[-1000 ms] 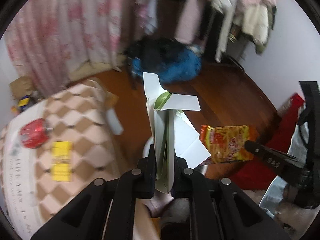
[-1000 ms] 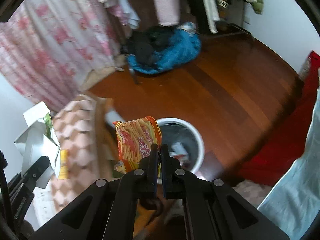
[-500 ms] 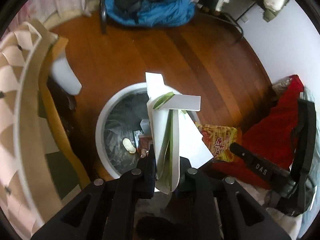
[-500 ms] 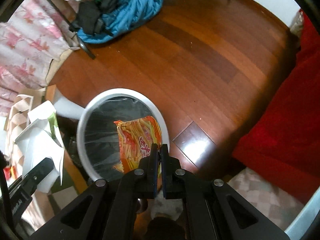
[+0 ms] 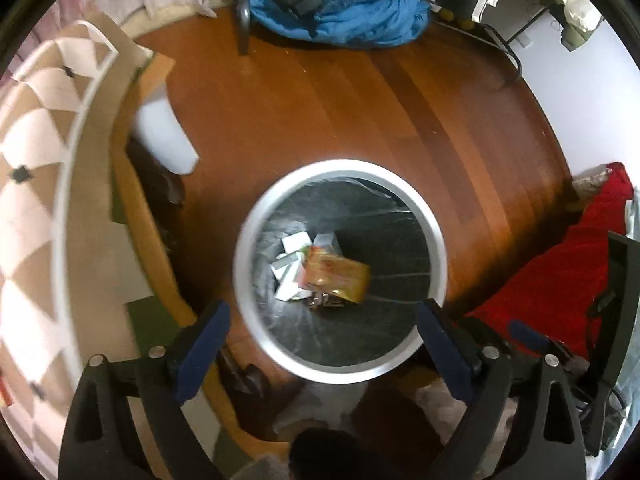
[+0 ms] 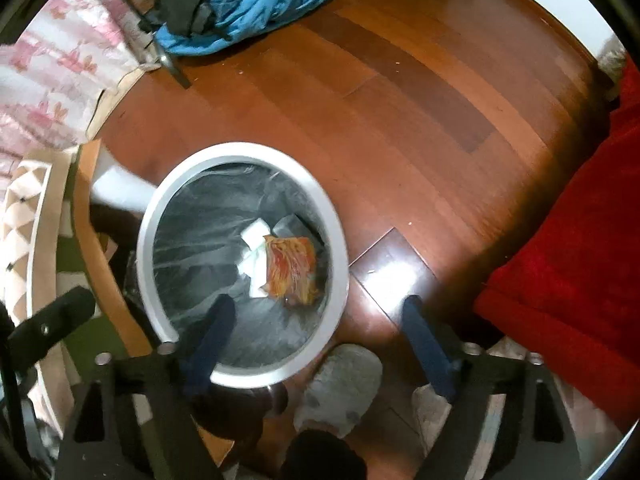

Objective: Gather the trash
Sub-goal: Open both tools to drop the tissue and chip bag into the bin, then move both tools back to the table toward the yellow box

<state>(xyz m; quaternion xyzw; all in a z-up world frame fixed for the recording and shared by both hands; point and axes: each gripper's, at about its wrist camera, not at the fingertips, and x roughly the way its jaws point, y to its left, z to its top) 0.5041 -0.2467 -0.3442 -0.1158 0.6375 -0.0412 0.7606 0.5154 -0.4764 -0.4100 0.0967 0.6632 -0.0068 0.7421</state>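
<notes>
Left gripper (image 5: 324,322) just opened, empty, above bin rim (image 5: 434,232)

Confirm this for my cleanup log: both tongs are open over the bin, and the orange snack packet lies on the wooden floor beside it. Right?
Not quite. The orange snack packet lies inside the bin, as the right wrist view shows. Left tongs and right tongs are open above it.

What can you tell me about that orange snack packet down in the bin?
The orange snack packet is a crinkled, glossy wrapper, orange and yellow with red print. It lies tilted at the bottom of the round white-rimmed bin, resting on white paper scraps and against the bin's dark liner. Nothing grips it.
</notes>
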